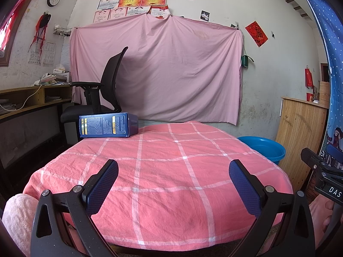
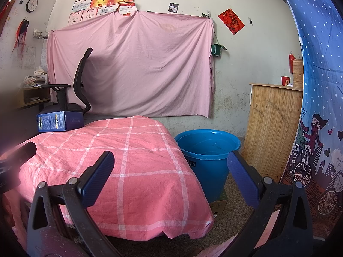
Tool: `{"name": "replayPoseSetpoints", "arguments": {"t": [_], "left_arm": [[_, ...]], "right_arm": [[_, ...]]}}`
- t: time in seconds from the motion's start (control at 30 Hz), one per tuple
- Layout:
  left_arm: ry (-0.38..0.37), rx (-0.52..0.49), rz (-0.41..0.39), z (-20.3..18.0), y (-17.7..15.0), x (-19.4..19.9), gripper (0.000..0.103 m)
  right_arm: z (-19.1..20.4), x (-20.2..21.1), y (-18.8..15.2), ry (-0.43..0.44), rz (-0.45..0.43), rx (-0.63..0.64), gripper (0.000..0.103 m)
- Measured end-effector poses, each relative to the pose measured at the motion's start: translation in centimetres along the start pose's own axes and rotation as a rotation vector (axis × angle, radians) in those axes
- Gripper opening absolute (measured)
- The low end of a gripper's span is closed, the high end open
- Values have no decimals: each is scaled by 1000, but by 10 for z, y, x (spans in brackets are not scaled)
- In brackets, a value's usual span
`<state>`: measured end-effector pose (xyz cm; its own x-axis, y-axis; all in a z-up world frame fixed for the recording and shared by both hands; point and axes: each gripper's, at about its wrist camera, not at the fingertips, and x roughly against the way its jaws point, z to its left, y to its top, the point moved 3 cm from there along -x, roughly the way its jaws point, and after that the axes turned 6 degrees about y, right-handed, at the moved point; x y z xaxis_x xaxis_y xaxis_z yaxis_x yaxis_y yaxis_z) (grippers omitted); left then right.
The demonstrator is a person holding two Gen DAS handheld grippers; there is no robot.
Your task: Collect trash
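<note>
We hold both claws, left claw (image 1: 173,184) and right claw (image 2: 170,177), spread wide and empty; the blue box (image 1: 108,125) lies mid-left on the checked surface (image 1: 171,171), blue bucket (image 2: 206,150) at centre right, nothing between

Not much readable here tbh. The blue bucket (image 2: 206,160) has white lettering near its rim, looks like "Lan", with the start hidden behind the bedcover. The other gripper (image 1: 328,184) at the left camera's edge shows "DAS" in white, cut off. The blue box (image 1: 108,125) and wall certificates (image 1: 137,2) have print, all too small to read.
</note>
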<state>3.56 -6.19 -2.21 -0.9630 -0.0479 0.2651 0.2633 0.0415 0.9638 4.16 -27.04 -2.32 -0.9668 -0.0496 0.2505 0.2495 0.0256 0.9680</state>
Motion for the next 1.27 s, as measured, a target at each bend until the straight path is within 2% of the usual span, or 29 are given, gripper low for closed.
{"name": "replayPoseSetpoints", "arguments": {"t": [1.27], "left_arm": [[5,-5,17,7,1,-4,101]], "right_arm": [[2,0,-1,1,0,-1,103]]}}
